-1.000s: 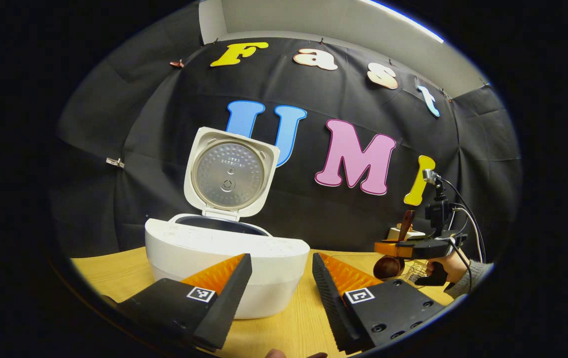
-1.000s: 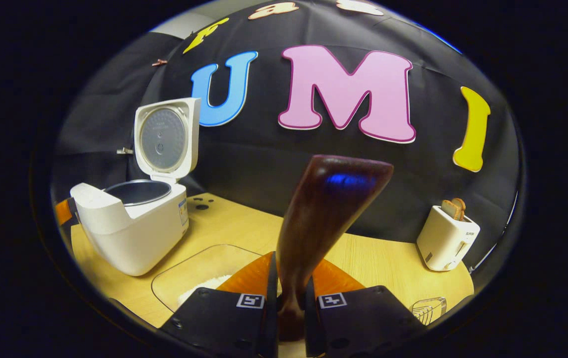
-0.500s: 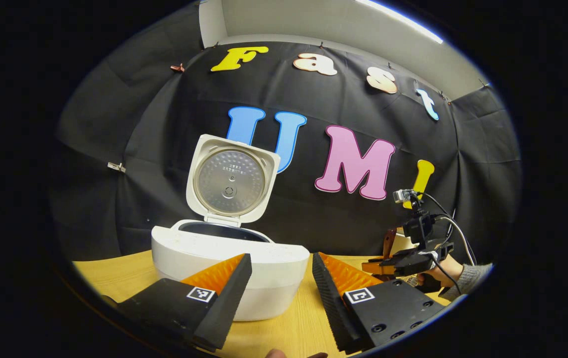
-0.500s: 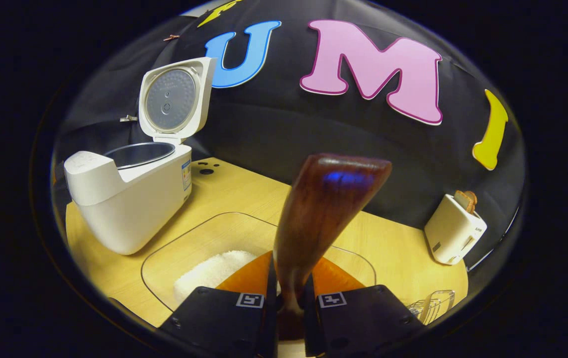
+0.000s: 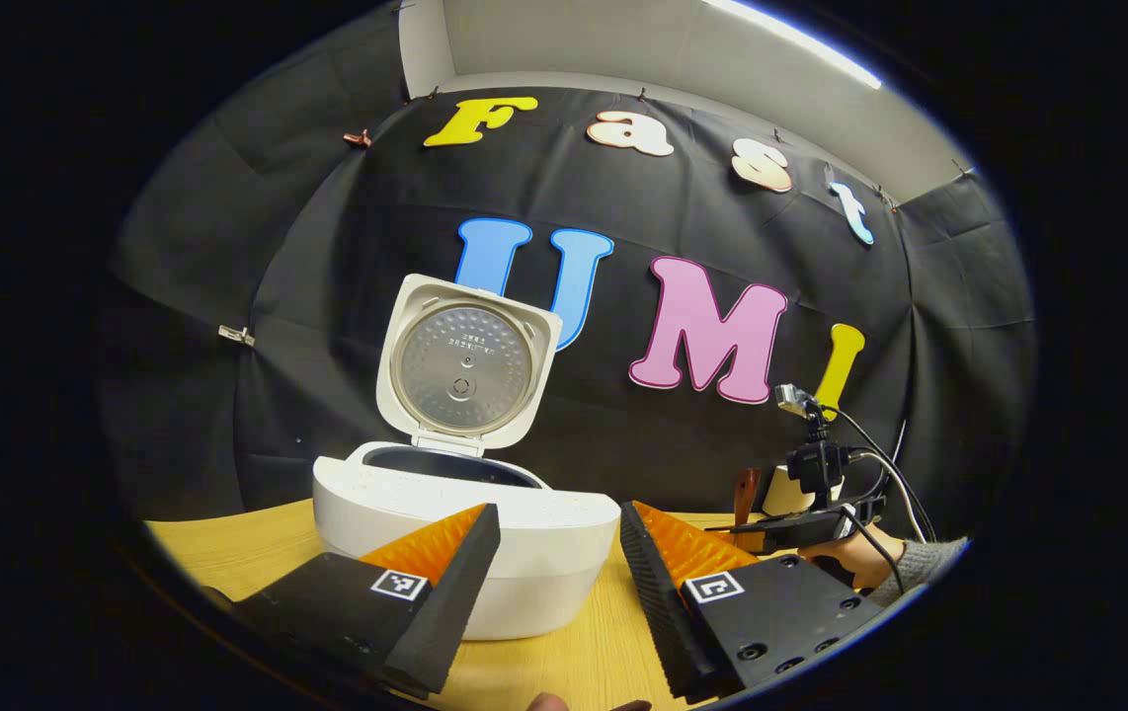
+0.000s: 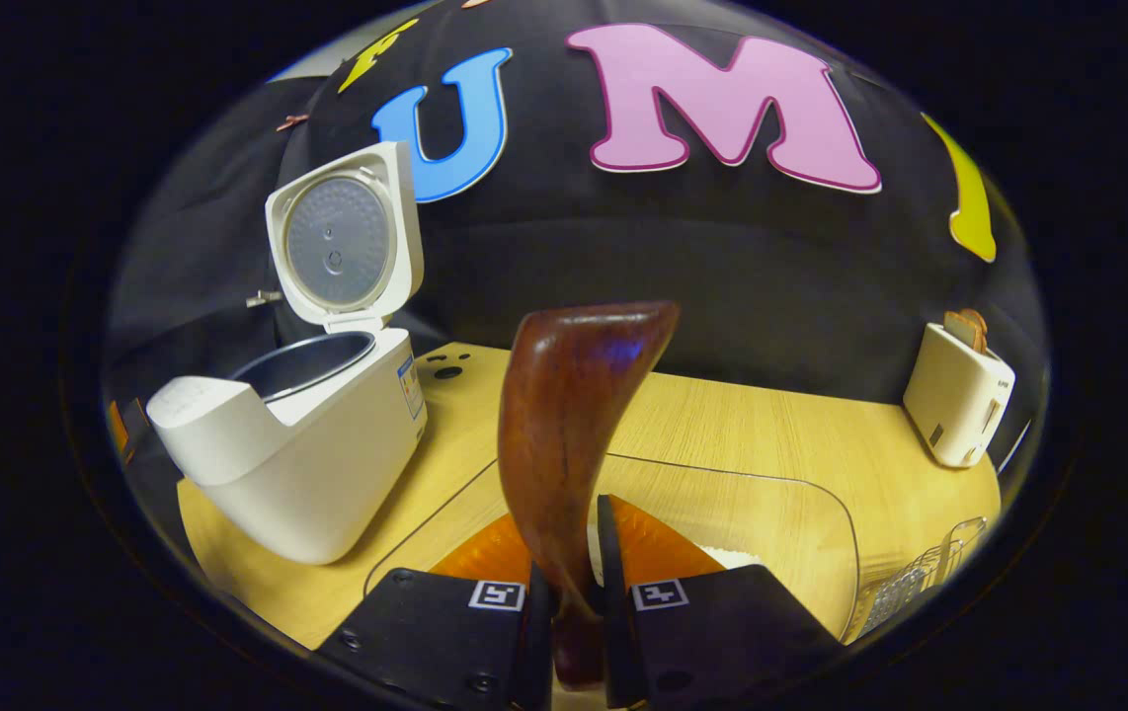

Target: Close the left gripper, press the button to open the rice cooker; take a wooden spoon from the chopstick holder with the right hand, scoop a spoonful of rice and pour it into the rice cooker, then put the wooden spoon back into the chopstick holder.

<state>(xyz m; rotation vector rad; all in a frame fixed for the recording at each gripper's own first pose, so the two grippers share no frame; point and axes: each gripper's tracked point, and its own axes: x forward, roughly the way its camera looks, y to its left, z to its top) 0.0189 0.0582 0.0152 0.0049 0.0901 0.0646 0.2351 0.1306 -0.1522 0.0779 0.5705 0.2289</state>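
The white rice cooker [image 5: 465,538] stands open on the wooden table, its lid [image 5: 465,370] upright. My left gripper [image 5: 554,583] hovers just in front of it, open, with nothing between its fingers. The cooker [image 6: 297,454] is at the left in the right gripper view, with its dark inner pot showing. My right gripper [image 6: 569,563] is shut on the dark wooden spoon [image 6: 569,425], whose handle rises between the fingers; its bowl is hidden below. A clear container [image 6: 781,504] lies under this gripper, with a little white rice [image 6: 737,558] showing. Far right in the left gripper view, the right gripper [image 5: 786,528] hangs low over the table.
A white toaster [image 6: 959,395] with bread stands at the back right. A wire holder [image 6: 920,578] sits at the lower right edge. A hand [image 5: 860,558] with a grey sleeve grips the right gripper, and cables trail from it.
The right gripper has sunk and tilted down over the clear container with the spoon still clamped. The left gripper has barely shifted and stays open.
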